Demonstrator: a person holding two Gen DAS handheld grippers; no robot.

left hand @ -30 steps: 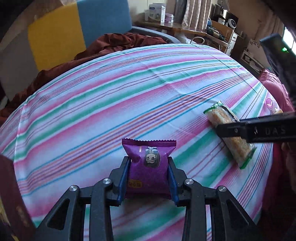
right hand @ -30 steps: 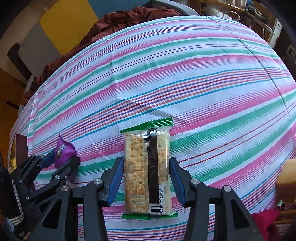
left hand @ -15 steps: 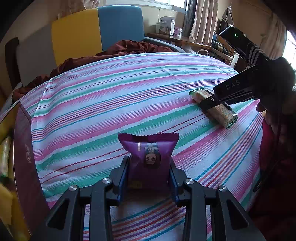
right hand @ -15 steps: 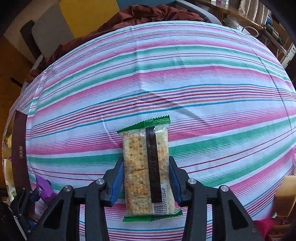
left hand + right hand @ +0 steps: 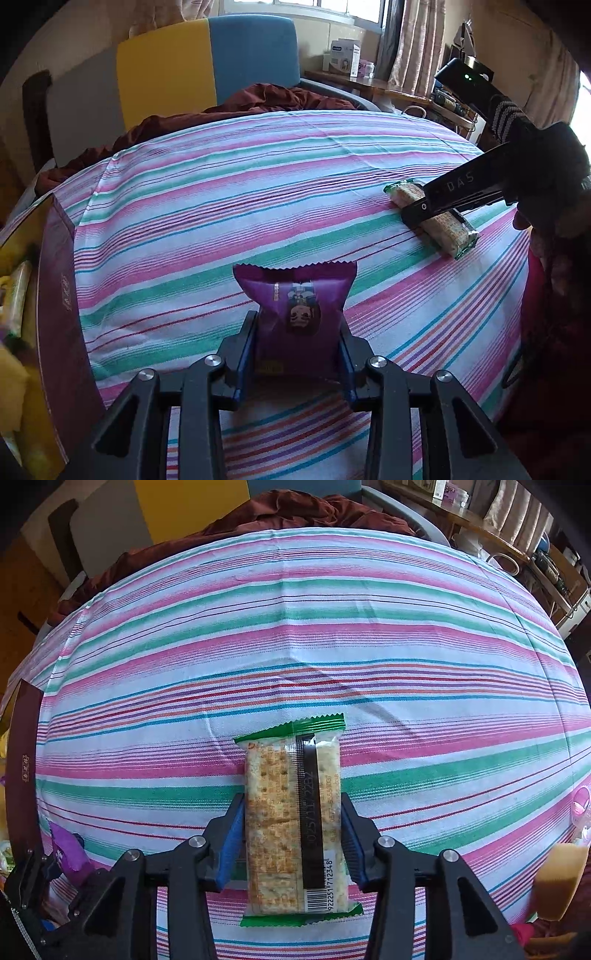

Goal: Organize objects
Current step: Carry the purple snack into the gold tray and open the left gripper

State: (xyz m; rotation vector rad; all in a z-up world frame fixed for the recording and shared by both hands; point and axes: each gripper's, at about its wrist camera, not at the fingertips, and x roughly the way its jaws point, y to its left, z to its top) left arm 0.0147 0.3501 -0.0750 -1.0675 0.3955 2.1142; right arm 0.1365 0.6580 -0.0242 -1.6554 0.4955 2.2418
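Purple snack packet (image 5: 295,314): held upright between the blue pads of the left gripper (image 5: 295,354), crimped top edge up, printed face toward the camera, above the striped cloth.
Left gripper: jaws clamped on the purple snack packet, one pad against each side.
Cracker packet (image 5: 293,823): clear wrap with green crimped ends and a black strip with a barcode; it is seen lengthwise between the fingers of the right gripper (image 5: 293,834). In the left wrist view it is seen lying on the cloth at the right, with the gripper across its middle.
Right gripper: jaws opening, with the cracker packet between them; the blue pads are seen just at the packet's long sides, and firm contact cannot be told.
Striped cloth (image 5: 295,646): pink, green, white and blue bands, spread over the whole work surface, with a crease near the middle.
Maroon box (image 5: 62,302): at the left edge of the cloth, open, with yellowish packets inside; details are blurred.
Dark red fabric (image 5: 266,101): bunched beyond the far edge of the cloth.
Chair back (image 5: 207,62): yellow and blue panels, behind the fabric.
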